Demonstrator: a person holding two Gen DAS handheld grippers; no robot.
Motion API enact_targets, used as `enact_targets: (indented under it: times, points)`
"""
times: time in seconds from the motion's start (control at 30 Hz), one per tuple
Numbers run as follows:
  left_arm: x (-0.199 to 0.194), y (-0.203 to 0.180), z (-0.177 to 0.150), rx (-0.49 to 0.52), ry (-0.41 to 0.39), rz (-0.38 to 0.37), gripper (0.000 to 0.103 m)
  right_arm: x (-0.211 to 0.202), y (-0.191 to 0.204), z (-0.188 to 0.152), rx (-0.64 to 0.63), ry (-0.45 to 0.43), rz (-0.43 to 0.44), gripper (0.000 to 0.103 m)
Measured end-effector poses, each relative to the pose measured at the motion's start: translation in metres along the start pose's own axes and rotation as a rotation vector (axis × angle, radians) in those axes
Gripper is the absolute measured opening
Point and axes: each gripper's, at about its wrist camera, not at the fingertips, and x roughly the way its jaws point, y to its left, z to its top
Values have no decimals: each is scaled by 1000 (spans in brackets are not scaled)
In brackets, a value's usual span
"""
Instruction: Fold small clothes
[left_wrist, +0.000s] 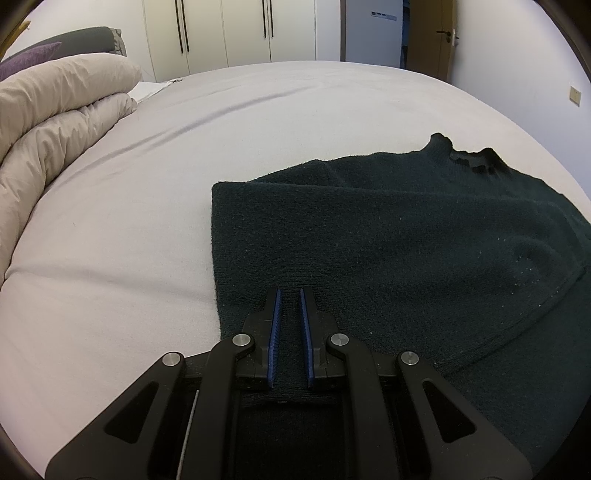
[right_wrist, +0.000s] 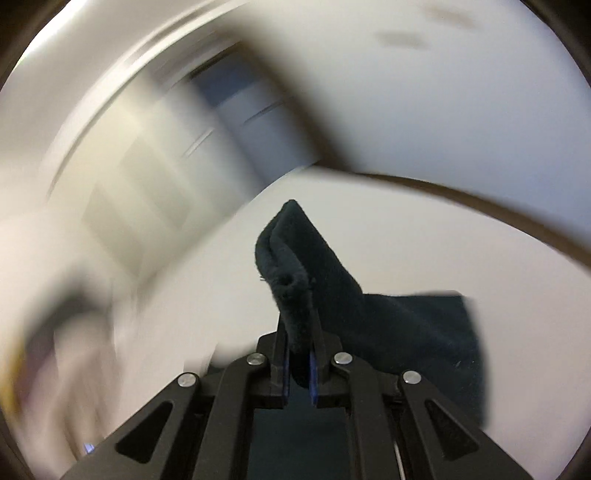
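A dark green knit sweater (left_wrist: 388, 240) lies partly folded on the white bed (left_wrist: 147, 184), its collar at the far right. My left gripper (left_wrist: 290, 295) rests low over the sweater's near edge, its blue-padded jaws a small gap apart with knit fabric lying between them. In the right wrist view my right gripper (right_wrist: 299, 321) is shut on a bunched fold of the sweater (right_wrist: 295, 258) and holds it lifted above the bed. The rest of the cloth hangs down to the right (right_wrist: 424, 332). That view is blurred by motion.
A rolled beige duvet (left_wrist: 55, 122) lies along the bed's left side, with grey and purple pillows (left_wrist: 55, 48) behind it. White wardrobe doors (left_wrist: 229, 29) and a room door (left_wrist: 432, 37) stand beyond the bed's far edge.
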Motion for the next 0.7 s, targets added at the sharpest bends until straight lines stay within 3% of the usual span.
enact_targets:
  times: [0.07,0.13,0.23,0.3,0.37,0.4,0.43,0.5,0.6,0.7]
  points:
    - [-4,5,3,-27,7,-25,11,38,80,-38,-276,109,25,9]
    - [-11,17,8,-137,42,-100,11,63,122,-75,-430,179,16,9]
    - [-24,27,14,-292,83,-242,11,86,149,-115,-524,232,7,9]
    - [-36,15,20,-343,96,-365,11,87,153,-127,-535,236,8,9]
    - [-37,-2,27,-403,157,-516,18,85,153,-134,-551,237,10,9]
    - [-36,-14,32,-440,195,-612,34,84,152,-136,-555,239,10,9]
    - [-36,-23,36,-458,208,-667,65,83,151,-136,-561,241,12,9]
    - [-38,-42,44,-469,199,-738,95,81,156,-144,-574,243,14,9]
    - [-25,-70,50,-450,276,-769,96,79,156,-154,-574,253,27,9]
    - [-6,-86,50,-424,344,-724,95,80,159,-156,-565,255,43,9]
